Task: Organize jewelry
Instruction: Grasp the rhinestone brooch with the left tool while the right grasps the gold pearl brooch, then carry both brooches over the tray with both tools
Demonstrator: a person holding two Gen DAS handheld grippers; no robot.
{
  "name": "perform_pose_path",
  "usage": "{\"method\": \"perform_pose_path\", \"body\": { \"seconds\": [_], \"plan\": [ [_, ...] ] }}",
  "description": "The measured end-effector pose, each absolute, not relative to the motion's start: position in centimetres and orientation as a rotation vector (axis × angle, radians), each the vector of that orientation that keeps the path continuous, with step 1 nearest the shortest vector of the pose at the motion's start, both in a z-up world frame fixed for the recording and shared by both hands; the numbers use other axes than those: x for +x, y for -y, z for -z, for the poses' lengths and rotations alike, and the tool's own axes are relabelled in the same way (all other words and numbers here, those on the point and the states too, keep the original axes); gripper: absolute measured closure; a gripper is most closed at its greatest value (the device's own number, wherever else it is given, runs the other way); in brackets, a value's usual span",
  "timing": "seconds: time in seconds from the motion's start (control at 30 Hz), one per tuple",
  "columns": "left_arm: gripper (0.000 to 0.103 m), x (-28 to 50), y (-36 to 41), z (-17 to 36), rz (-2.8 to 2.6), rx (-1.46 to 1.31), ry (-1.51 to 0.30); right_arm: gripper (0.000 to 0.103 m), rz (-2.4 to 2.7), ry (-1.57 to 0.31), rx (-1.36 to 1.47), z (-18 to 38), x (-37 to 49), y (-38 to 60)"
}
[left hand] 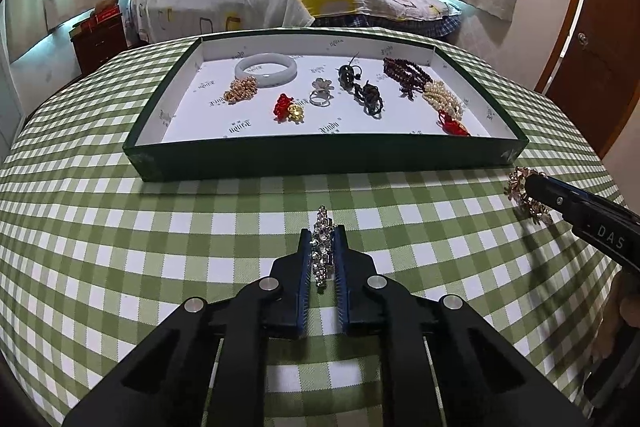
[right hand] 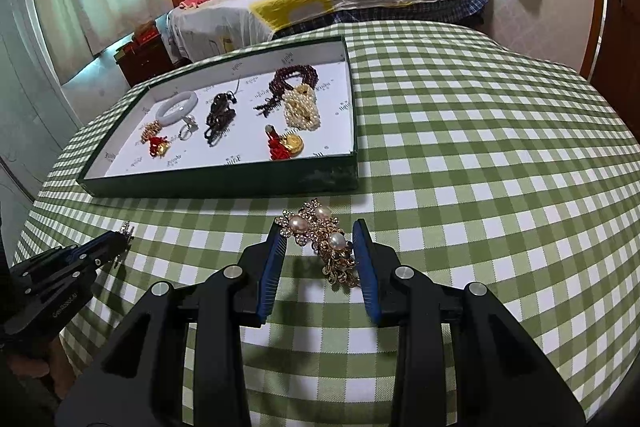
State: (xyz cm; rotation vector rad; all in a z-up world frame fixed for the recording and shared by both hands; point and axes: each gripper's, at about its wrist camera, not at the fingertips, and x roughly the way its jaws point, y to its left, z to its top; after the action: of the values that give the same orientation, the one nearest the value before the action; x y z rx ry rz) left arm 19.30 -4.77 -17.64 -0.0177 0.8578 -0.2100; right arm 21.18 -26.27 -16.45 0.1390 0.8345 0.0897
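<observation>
Nearby, a silver brooch is pinched by the left gripper. A pearl brooch is clamped in the right gripper, just beside the tray edge; open tablecloth is seen rightward.

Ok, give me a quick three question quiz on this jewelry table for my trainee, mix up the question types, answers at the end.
1. True or false: the left gripper is shut on the silver brooch.
2. What lies between the right gripper's fingers? A) white bangle B) gold pearl brooch C) silver ring
3. Fill in: the tray stands on a green and white ______ cloth.

Key: 1. True. 2. B, the gold pearl brooch; the white bangle and silver ring are in the tray. 3. Checked.
</observation>
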Motion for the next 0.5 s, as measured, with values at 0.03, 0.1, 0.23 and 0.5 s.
{"method": "perform_pose_path", "body": {
  "seconds": [0.03, 0.1, 0.23, 0.5],
  "plan": [
    [0.091, 19.2, 4.7, 17.5, 0.209, -0.019, -0.853, 0.07, -0.092, -0.83, 0.14, 16.3, 21.0, 26.3],
    [0.091, 19.1, 4.6, 17.0, 0.208, -0.021, -0.84, 0.07, -0.097, -0.815, 0.145, 15.8, 20.7, 26.2],
    [0.091, 18.7, 4.2, 16.0, 0.207, -0.03, -0.813, 0.07, -0.107, -0.795, 0.149, 14.9, 20.3, 25.9],
    [0.091, 18.2, 3.6, 14.0, 0.206, -0.047, -0.766, 0.07, -0.132, -0.741, 0.16, 12.7, 19.5, 25.7]
  ]
}}
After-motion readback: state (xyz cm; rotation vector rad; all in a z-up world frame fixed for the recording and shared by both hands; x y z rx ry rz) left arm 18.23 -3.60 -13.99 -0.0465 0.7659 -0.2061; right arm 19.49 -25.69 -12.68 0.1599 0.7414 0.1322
